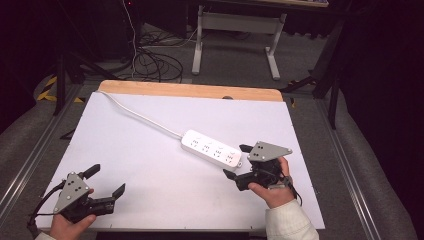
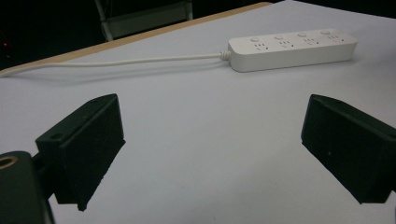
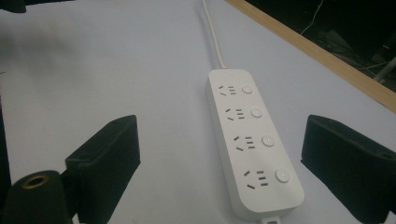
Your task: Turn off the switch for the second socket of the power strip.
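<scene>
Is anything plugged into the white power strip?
No, it is empty. All four sockets of the power strip show bare holes in the right gripper view, each beside a round button. Its own cord trails off across the table.

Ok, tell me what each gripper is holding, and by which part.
Nothing is held. The left gripper and right gripper are both open and empty; the power strip lies untouched on the table.

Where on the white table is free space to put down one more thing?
Free: the wide patch between the left gripper and the power strip, and the far right corner beyond the strip. Crowded: the strip's near end, beside the right gripper.
</scene>
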Available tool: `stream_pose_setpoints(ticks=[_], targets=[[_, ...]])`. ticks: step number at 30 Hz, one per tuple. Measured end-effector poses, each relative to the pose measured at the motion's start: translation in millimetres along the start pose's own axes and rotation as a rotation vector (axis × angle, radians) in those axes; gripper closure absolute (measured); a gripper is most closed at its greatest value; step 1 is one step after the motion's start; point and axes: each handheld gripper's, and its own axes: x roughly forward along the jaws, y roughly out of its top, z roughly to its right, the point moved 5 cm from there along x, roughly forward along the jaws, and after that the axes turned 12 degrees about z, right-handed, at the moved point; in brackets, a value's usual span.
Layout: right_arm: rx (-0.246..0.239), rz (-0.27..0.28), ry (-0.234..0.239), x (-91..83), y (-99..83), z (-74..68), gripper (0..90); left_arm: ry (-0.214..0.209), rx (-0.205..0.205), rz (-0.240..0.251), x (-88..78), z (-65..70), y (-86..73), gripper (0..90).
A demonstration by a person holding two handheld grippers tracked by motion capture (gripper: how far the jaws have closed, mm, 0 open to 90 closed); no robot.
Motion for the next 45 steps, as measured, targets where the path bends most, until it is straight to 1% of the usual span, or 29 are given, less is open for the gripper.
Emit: stream_pose_setpoints(ticks=[1, 4, 6, 7, 8, 9, 10, 11, 13, 14, 16, 17, 18, 19, 20, 21, 22, 23, 24, 25, 27, 30, 33, 40, 41, 45], targets=[[-0.006, -0.001, 0.002, 0.6, 1.5, 0.5, 11.9, 0.001, 0.000, 0.000, 0.0, -0.1, 0.0, 6.6], [-0.004, 0.004, -0.002, 2.0, 4.3, 0.9, 12.3, 0.000, -0.001, -0.002, 0.0, -0.3, -0.2, 7.1], [0.003, 0.009, -0.009, 3.6, 5.5, 2.0, 15.9, -0.005, -0.002, -0.005, 0.1, 0.1, -0.4, 7.9], [-0.001, 0.010, -0.018, 4.5, 6.5, 3.1, 19.5, -0.007, -0.001, -0.006, 0.1, 0.3, -0.4, 8.0], [-0.004, 0.014, -0.023, 5.3, 8.1, 3.7, 26.6, -0.008, -0.001, -0.005, 0.0, 0.5, -0.4, 8.0], [-0.005, 0.017, -0.006, 6.0, 10.2, 3.5, 37.8, -0.007, 0.001, -0.003, 0.0, 0.5, -0.2, 8.0], [-0.004, 0.014, 0.012, 7.0, 12.4, 3.5, 40.3, -0.006, 0.006, -0.003, -0.2, 0.1, 0.0, 8.0], [-0.006, 0.002, 0.000, 9.9, 16.9, 5.6, 41.7, -0.006, 0.007, -0.003, -0.1, 0.0, -0.1, 8.0], [-0.004, -0.001, 0.000, 11.5, 19.3, 6.6, 42.3, -0.007, 0.001, -0.004, 0.0, 0.4, -0.3, 8.0], [-0.003, 0.001, 0.001, 13.2, 21.7, 7.6, 45.0, -0.007, 0.001, -0.005, 0.0, 0.5, -0.4, 8.0], [0.001, 0.005, -0.003, 17.2, 26.1, 9.6, 53.2, -0.008, 0.003, -0.003, -0.1, 0.5, -0.2, 8.0], [0.007, 0.005, 0.003, 19.7, 27.7, 10.9, 55.4, -0.007, 0.008, -0.003, -0.3, 0.0, -0.1, 8.0], [0.025, -0.003, 0.001, 25.5, 29.8, 14.5, 59.6, -0.009, -0.001, -0.002, -0.2, 0.6, -0.2, 8.1], [0.025, -0.003, 0.001, 25.5, 29.8, 14.5, 59.6, -0.010, 0.000, -0.002, -0.3, 0.4, -0.2, 8.1], [0.040, -0.008, 0.003, 28.5, 30.4, 16.0, 61.3, -0.011, 0.000, -0.002, -0.2, 0.5, -0.2, 8.1], [0.062, -0.015, 0.011, 34.6, 30.9, 18.7, 65.7, -0.010, 0.000, -0.002, -0.3, 0.5, -0.2, 8.1], [0.062, -0.015, 0.011, 34.6, 30.9, 18.7, 65.7, -0.010, 0.001, -0.002, -0.4, 0.5, -0.2, 8.1], [0.068, -0.020, 0.006, 37.5, 30.7, 19.8, 67.9, -0.009, 0.000, -0.001, -0.4, 0.5, -0.2, 8.2], [0.084, -0.025, 0.009, 43.0, 30.0, 21.0, 72.9, -0.010, 0.000, -0.002, -0.4, 0.5, -0.2, 8.2], [0.084, -0.025, 0.009, 43.0, 30.0, 21.0, 72.9, -0.010, 0.001, -0.002, -0.3, 0.4, -0.2, 8.2], [0.099, -0.023, 0.015, 48.0, 29.3, 21.7, 77.2, -0.009, 0.003, -0.004, -0.4, 0.1, -0.3, 8.1], [0.095, -0.040, 0.007, 55.9, 28.3, 23.1, 83.0, -0.010, 0.003, -0.004, -0.4, 0.1, -0.4, 8.2], [0.105, -0.048, 0.002, 63.8, 27.6, 24.9, 89.1, -0.010, 0.009, -0.005, -0.4, -0.2, -0.3, 8.2], [0.130, -0.080, -0.015, 82.5, 23.1, 30.2, 90.0, -0.010, 0.003, -0.006, -0.3, -0.3, -0.6, 8.3], [0.140, -0.087, -0.020, 87.6, 21.0, 32.0, 90.0, -0.010, 0.003, -0.006, -0.3, -0.3, -0.6, 8.3], [0.149, -0.096, -0.036, 93.9, 17.8, 35.6, 90.0, -0.010, 0.004, -0.006, -0.2, -0.5, -0.7, 8.3]])
